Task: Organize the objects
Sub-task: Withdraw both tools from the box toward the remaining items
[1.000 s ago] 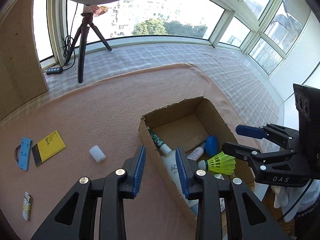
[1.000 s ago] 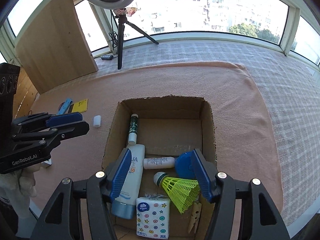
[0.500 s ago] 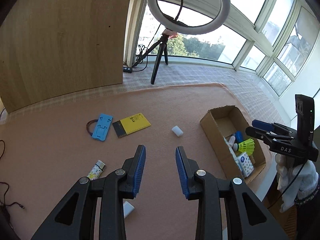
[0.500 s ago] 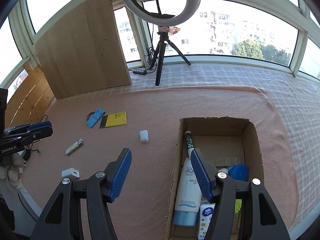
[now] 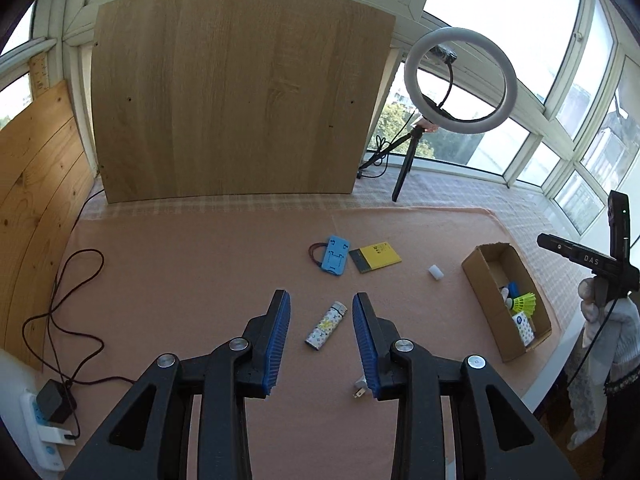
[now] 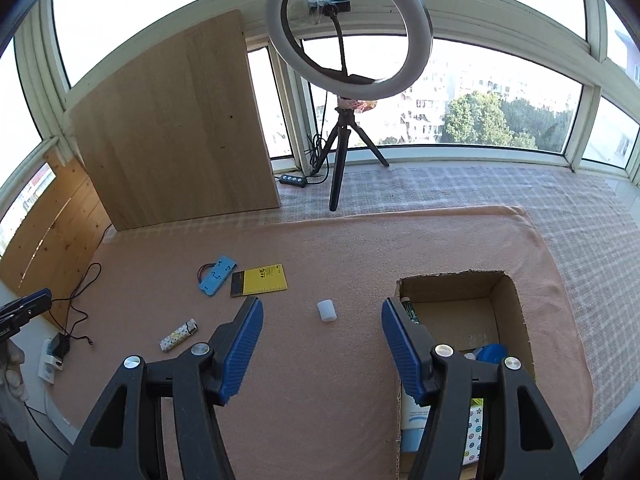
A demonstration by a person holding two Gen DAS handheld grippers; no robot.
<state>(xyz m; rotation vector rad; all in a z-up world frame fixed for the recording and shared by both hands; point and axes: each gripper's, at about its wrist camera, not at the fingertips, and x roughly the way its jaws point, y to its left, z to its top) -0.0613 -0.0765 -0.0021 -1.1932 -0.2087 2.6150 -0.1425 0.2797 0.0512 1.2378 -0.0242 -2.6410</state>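
My left gripper (image 5: pixel 320 296) stands open and empty, hovering above a patterned lighter (image 5: pixel 325 326) that lies on the peach cloth and shows between its fingers. My right gripper (image 6: pixel 321 301) is open and empty too, above a small white cylinder (image 6: pixel 327 311) just left of the cardboard box (image 6: pixel 448 278). The box (image 5: pixel 484 304) holds a yellow-green shuttlecock (image 5: pixel 525 304), a blue cap, a tissue pack and a white tube. A blue phone stand (image 5: pixel 335 255) and a yellow notepad (image 5: pixel 375 259) lie side by side farther back. A white plug (image 5: pixel 359 388) is half hidden under my left gripper's right finger.
A ring light on a tripod (image 6: pixel 340 168) stands at the window. A wooden board (image 5: pixel 240 92) leans at the back left. A power strip (image 5: pixel 44 436) with a dark cable (image 5: pixel 76 300) sits at the left edge. A gloved hand (image 5: pixel 600 292) carries the right gripper.
The left gripper swung left from beside the box to above the lighter. The right gripper rose and drew back from the box; the white cylinder now shows between its fingers.
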